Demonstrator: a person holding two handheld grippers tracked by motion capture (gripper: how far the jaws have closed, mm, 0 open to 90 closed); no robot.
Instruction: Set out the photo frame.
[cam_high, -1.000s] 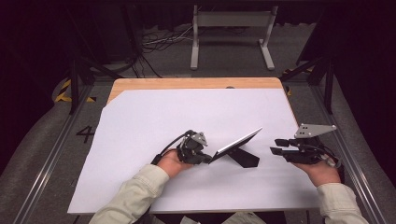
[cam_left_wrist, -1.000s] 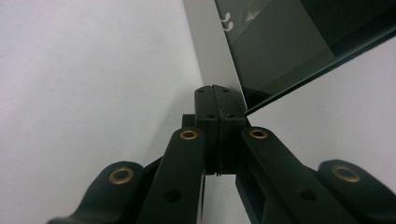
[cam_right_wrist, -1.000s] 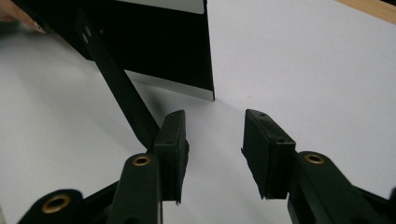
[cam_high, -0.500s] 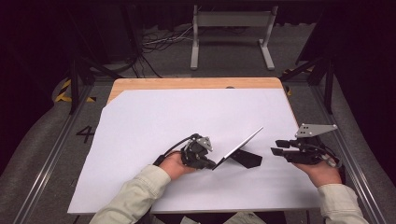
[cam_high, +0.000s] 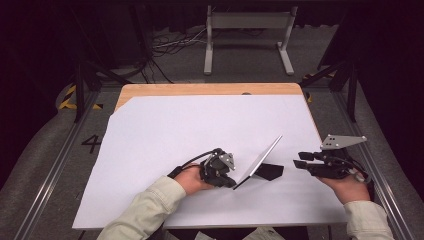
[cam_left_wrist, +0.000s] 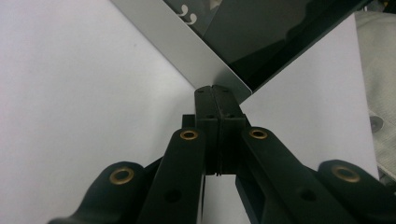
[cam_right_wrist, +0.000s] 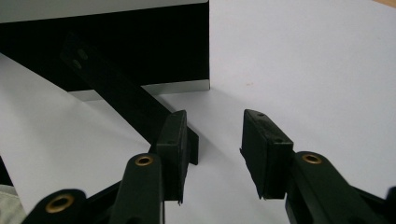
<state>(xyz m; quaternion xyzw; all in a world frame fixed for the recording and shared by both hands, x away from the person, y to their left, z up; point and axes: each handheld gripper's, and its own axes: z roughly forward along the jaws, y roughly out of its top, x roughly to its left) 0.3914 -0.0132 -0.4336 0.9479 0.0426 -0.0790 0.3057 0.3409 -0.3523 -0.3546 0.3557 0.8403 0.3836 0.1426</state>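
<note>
On the white sheet (cam_high: 165, 145) near the tabletop's (cam_high: 200, 89) front edge, the tablet (cam_high: 258, 161) stands tilted, propped on its dark kickstand (cam_high: 269, 171). Your left tool (cam_high: 234, 184) has its jaws pressed together on the tablet's lower corner (cam_left_wrist: 233, 84). Your right tool (cam_high: 301, 164) hovers just beside the stand, level, jaws apart with nothing between them, pads (cam_right_wrist: 261, 144) clear of the sheet.
</note>
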